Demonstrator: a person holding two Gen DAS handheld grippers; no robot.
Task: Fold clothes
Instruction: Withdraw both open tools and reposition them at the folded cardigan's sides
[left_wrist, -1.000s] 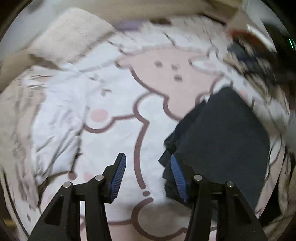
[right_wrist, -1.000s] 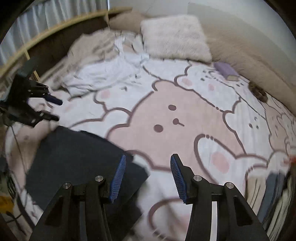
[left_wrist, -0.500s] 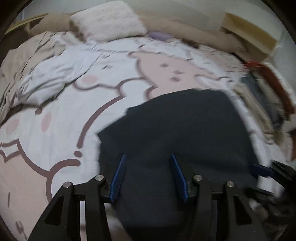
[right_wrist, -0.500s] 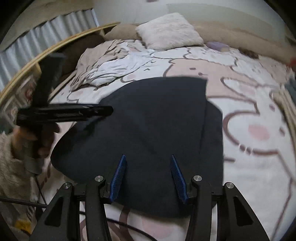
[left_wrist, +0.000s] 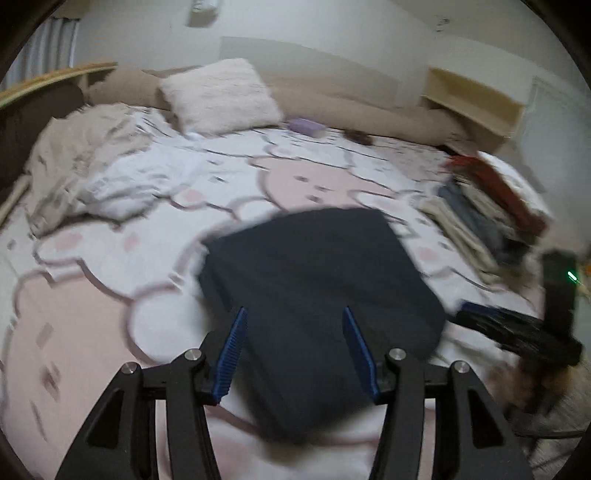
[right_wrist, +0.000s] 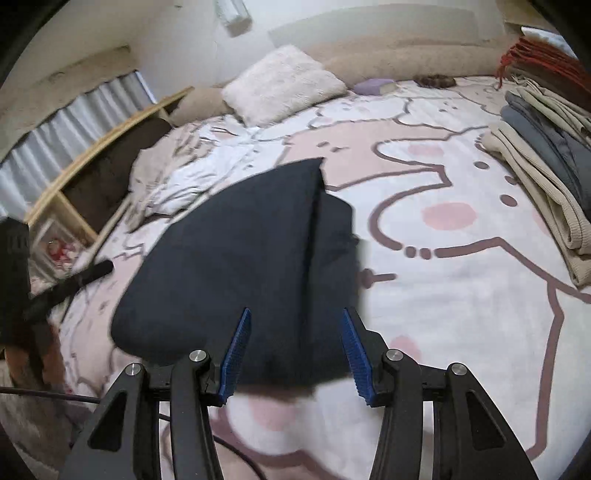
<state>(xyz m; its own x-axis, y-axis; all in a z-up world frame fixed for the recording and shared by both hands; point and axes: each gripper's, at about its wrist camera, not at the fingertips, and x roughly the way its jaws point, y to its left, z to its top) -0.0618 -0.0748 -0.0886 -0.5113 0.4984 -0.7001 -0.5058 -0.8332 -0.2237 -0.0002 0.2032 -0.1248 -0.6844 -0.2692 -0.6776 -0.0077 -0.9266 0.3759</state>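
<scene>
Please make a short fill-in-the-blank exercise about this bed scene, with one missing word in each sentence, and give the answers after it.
1. The folded garment lying on the bedsheet is dark ____ in colour.
2. Both the left claw and the right claw are ____, holding nothing.
3. The fluffy white pillow lies at the ____ of the bed.
4. The stack of folded clothes lies to the ____ of the dark garment in the right wrist view.

Answers: navy; open; head; right

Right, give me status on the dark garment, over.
Left gripper open, right gripper open, neither holding. Dark garment folded on bedspread. Folded stack off to the right, nothing blocking.
</scene>
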